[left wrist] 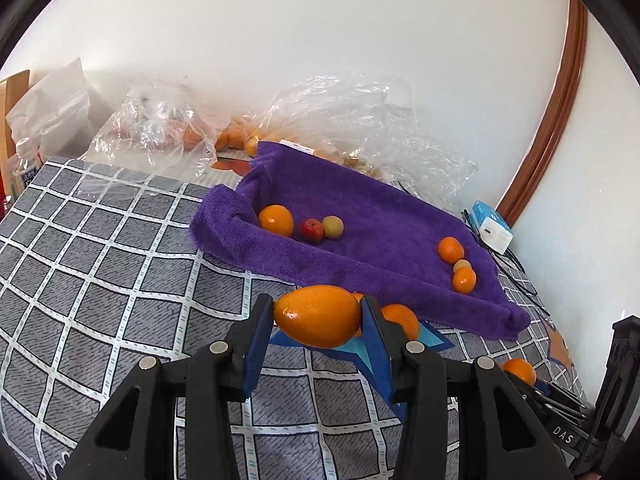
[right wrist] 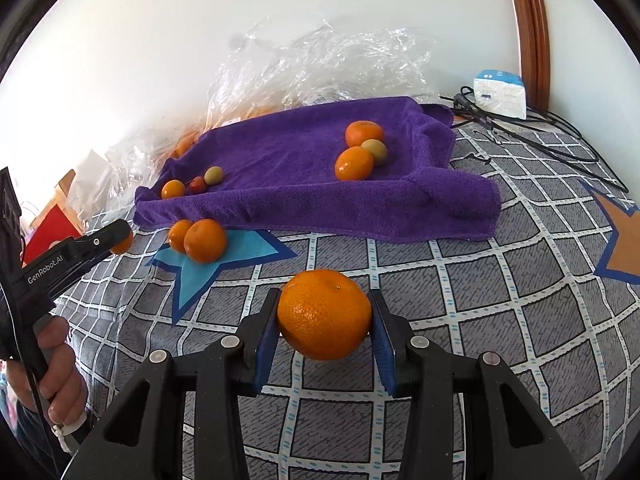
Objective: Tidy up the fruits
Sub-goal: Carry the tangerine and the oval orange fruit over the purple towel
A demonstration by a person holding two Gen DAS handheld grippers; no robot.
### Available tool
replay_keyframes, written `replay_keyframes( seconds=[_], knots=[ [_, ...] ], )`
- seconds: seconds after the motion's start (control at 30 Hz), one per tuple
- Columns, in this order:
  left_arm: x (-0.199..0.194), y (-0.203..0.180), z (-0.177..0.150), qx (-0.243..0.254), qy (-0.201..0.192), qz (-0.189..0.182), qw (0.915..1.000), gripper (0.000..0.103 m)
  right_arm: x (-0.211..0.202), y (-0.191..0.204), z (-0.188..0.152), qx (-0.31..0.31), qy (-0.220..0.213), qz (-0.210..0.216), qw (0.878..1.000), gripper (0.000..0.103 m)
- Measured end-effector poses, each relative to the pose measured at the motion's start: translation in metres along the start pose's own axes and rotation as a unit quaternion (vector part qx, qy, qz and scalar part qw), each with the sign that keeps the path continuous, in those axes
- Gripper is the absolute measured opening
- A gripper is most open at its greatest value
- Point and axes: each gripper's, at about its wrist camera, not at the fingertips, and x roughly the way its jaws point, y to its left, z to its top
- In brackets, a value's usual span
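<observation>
My left gripper (left wrist: pixel 318 316) is shut on an orange mandarin (left wrist: pixel 318 316), held above the checked cloth just before the purple towel (left wrist: pixel 380 216). My right gripper (right wrist: pixel 324 314) is shut on another mandarin (right wrist: pixel 324 314), held above the cloth in front of the towel (right wrist: pixel 288 168). On the towel lie two groups of fruit: an orange (left wrist: pixel 276 220), a red fruit (left wrist: pixel 312 231) and a yellowish one (left wrist: pixel 333 227) at left; two oranges (right wrist: pixel 354 163) and a yellowish fruit (right wrist: pixel 376 151) at right. Two mandarins (right wrist: pixel 205 240) lie on the blue star before the towel. The left gripper also shows in the right wrist view (right wrist: pixel 116 240).
Crumpled clear plastic bags (right wrist: pixel 320 60) with more oranges lie behind the towel against the white wall. A white-blue box (right wrist: pixel 500 94) and black cables (right wrist: pixel 540 128) sit at the back right. Boxes and white paper (left wrist: pixel 44 108) stand at the far left.
</observation>
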Motion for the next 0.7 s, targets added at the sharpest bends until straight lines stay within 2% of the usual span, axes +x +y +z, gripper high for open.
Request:
replay_keyframes(
  seconds=[0.3, 0.5, 0.7],
  knots=[
    [-0.008, 0.009, 0.003, -0.020, -0.020, 0.013, 0.9995, 0.042, -0.019, -0.002, 0.008, 0.005, -0.009, -0.027, 1.000, 0.042],
    [-0.008, 0.013, 0.003, -0.027, -0.024, 0.027, 0.9990, 0.042, -0.040, 0.005, 0.024, 0.000, -0.039, -0.032, 0.999, 0.042],
    [-0.006, 0.020, 0.004, -0.039, -0.025, 0.034, 0.9984, 0.042, -0.046, 0.009, 0.036, -0.001, -0.045, -0.023, 0.999, 0.042]
  ],
)
